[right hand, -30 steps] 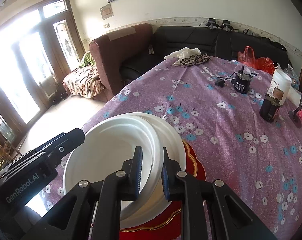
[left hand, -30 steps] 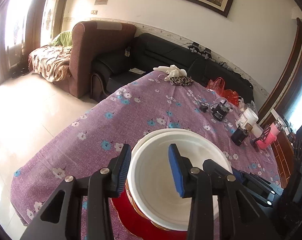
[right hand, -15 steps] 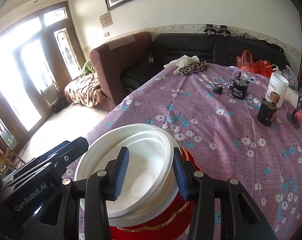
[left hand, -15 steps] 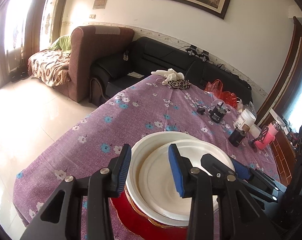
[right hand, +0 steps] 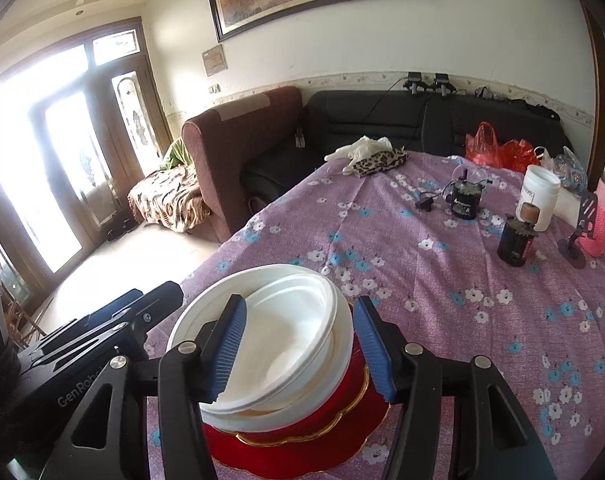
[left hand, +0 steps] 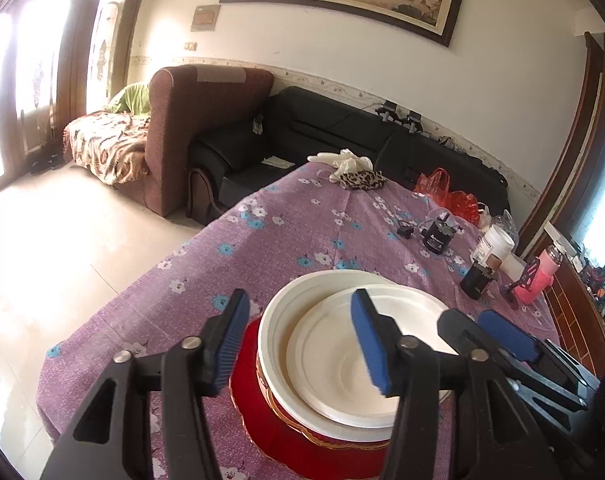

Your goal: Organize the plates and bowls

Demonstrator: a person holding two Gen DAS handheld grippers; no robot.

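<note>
A stack stands on the near part of the table: a red gold-rimmed plate (left hand: 258, 412) at the bottom, a red dish on it, then a large white bowl (left hand: 280, 312) with a smaller white bowl (left hand: 342, 364) lying inside. My left gripper (left hand: 298, 296) straddles the stack's near left rim. Its jaws are opening, and the pads press on nothing. My right gripper (right hand: 300, 304) straddles the right rim of the white bowls (right hand: 286, 344), jaws also opening and pads clear of the rim. Each gripper shows in the other's view, the right gripper (left hand: 486, 324) and the left gripper (right hand: 150, 304).
A purple flowered cloth (left hand: 302, 220) covers the table, whose left edge drops to a tiled floor. At the far right stand a black jar (right hand: 516, 242), a white tub (right hand: 540, 196), a pink bottle (right hand: 604, 216) and a black device (right hand: 466, 200). A leopard pouch (right hand: 378, 162) lies at the far end.
The right gripper, shut on the small white bowl's rim, let go and drew back. The bowl now rests flat in the large one. The left jaws widened.
</note>
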